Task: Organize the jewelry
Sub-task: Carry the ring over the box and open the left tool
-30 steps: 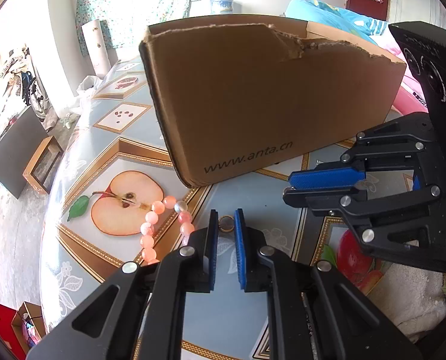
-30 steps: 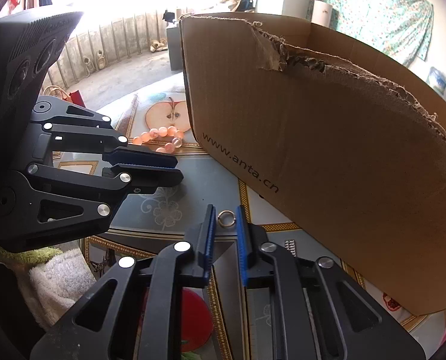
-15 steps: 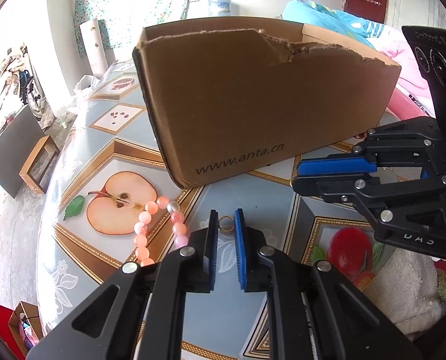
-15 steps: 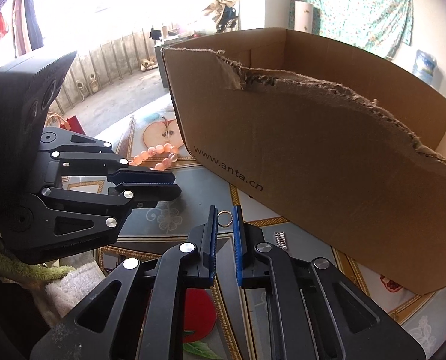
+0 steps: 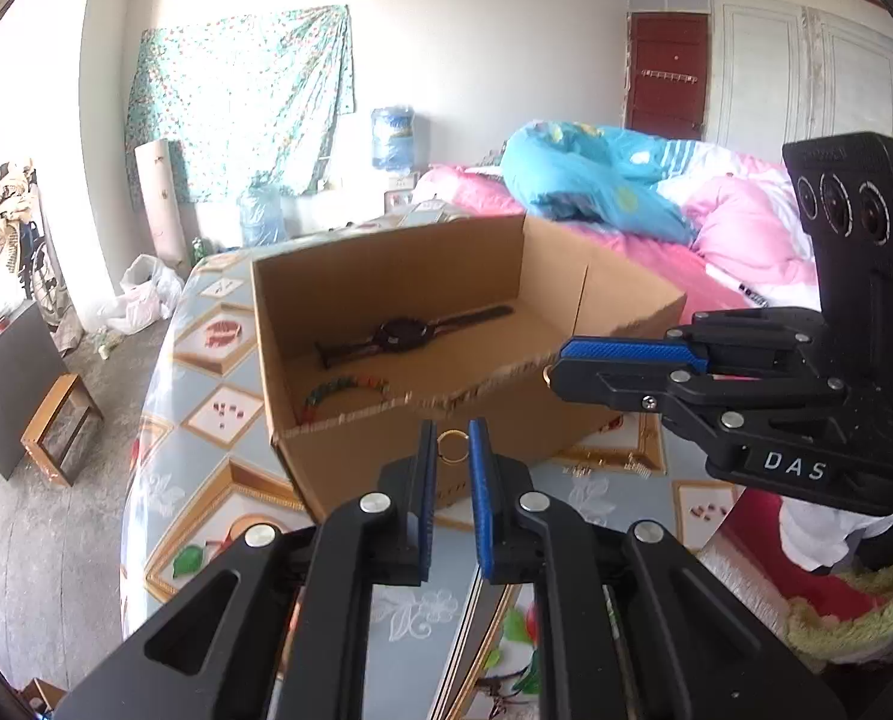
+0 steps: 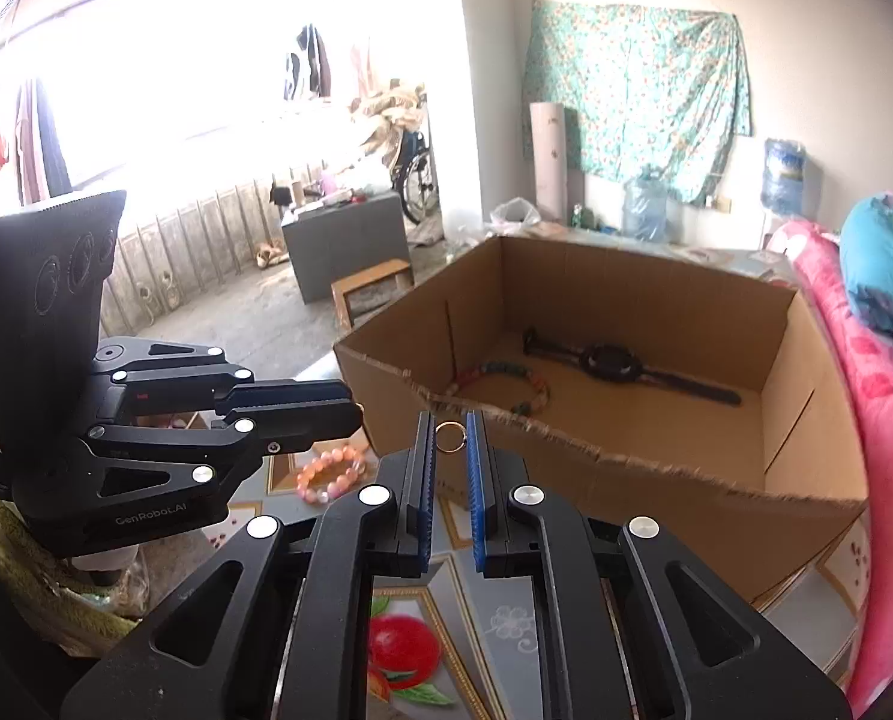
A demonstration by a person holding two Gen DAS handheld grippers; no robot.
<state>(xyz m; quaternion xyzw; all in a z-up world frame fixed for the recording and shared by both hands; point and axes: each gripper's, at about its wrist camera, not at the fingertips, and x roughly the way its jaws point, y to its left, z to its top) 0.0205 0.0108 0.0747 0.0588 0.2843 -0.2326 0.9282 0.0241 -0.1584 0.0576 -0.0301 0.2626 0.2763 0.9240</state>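
**Two rings held above the table, short of the carton's near wall**

1. Table (image 5: 206,480) — a glossy top printed with fruit panels and gold borders. It carries the carton and the loose jewelry.

2. Cardboard box (image 5: 350,300) — open-topped, with a torn, ragged near edge. In the right wrist view the same cardboard box (image 6: 794,384) shows its floor.

3. Contents of the box. A black watch (image 5: 404,333) lies flat with its strap extended along the floor, toward the far wall. A multicolored bead bracelet (image 5: 341,387) lies nearer the torn wall, close to the left side. Both items appear again in the right wrist view: black watch (image 6: 611,360), multicolored bead bracelet (image 6: 506,381).

4. Left gripper (image 5: 454,441) — raised above the table, in front of the near wall of the box. Its blue-padded fingers are nearly together and clamp a small gold ring (image 5: 452,445) at the tips.

5. Right gripper (image 6: 450,435) — at a similar height, just short of the torn edge. Its fingers likewise pinch a second gold ring (image 6: 449,437) at the tips.

6. Pink bead bracelet (image 6: 329,474) — lies on the table outside the box, left of the box corner, partly behind the left gripper body.
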